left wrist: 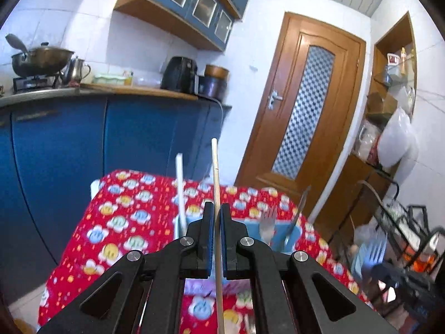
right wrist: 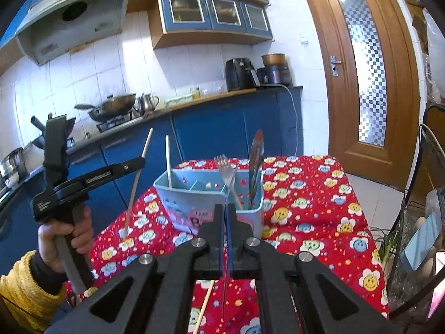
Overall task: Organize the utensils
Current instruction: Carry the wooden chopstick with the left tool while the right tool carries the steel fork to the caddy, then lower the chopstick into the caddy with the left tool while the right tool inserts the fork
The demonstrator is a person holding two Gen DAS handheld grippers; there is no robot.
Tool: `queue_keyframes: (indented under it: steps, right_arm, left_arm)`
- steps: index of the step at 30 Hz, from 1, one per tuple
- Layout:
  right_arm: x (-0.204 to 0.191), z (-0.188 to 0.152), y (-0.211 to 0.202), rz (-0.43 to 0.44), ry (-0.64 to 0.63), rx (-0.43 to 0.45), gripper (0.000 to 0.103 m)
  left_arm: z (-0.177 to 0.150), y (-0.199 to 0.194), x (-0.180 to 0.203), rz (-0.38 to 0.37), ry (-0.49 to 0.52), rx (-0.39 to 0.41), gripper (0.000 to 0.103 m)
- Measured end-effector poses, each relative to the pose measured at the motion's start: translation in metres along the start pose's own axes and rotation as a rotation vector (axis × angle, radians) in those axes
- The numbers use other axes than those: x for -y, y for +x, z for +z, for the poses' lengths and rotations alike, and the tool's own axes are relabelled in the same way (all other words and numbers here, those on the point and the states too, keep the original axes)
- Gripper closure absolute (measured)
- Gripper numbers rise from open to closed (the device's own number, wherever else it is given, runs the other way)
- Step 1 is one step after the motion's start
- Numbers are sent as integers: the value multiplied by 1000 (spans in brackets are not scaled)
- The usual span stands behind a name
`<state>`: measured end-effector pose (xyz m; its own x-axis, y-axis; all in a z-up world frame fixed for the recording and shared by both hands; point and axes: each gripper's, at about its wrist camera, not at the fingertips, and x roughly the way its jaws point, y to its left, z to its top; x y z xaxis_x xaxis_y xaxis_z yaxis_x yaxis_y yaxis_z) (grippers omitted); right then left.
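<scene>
My left gripper (left wrist: 217, 217) is shut on a wooden chopstick (left wrist: 215, 172) and holds it upright above the table; it also shows in the right wrist view (right wrist: 141, 158) at the left. My right gripper (right wrist: 224, 214) is shut on the handle of a metal fork (right wrist: 225, 171), tines up, in front of the blue utensil holder (right wrist: 194, 203). The holder has several compartments, with a white chopstick (right wrist: 167, 158) at its left and a knife (right wrist: 254, 164) at its right. The holder (left wrist: 278, 236) shows partly behind my left gripper's fingers.
The table has a red flowered cloth (right wrist: 306, 208). Another wooden chopstick (right wrist: 204, 306) lies on it under my right gripper. Blue kitchen cabinets (right wrist: 222, 128) stand behind, a wooden door (right wrist: 361, 69) to the right, a wire rack (right wrist: 428, 194) at the far right.
</scene>
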<state>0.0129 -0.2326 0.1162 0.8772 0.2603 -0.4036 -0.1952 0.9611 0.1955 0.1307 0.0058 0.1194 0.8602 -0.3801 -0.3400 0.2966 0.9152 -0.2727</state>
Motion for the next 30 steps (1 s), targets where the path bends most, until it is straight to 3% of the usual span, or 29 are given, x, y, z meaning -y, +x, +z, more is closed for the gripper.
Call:
queue_keyframes:
  steps: [15,21,25,30]
  right_arm:
    - [19,9,10,22,29,41,100]
    - [28,15,20,16,46,63,100]
    - [30,26,33,18,48,77,100]
    - [24,50,51,14,25,120,100]
  left_arm:
    - [28,32,20,124,56,240,99]
    - [16,59,10,162,46,234,99]
    - [5,69,9,206,62,264,99]
    - [6,70,3,209,31,304,99]
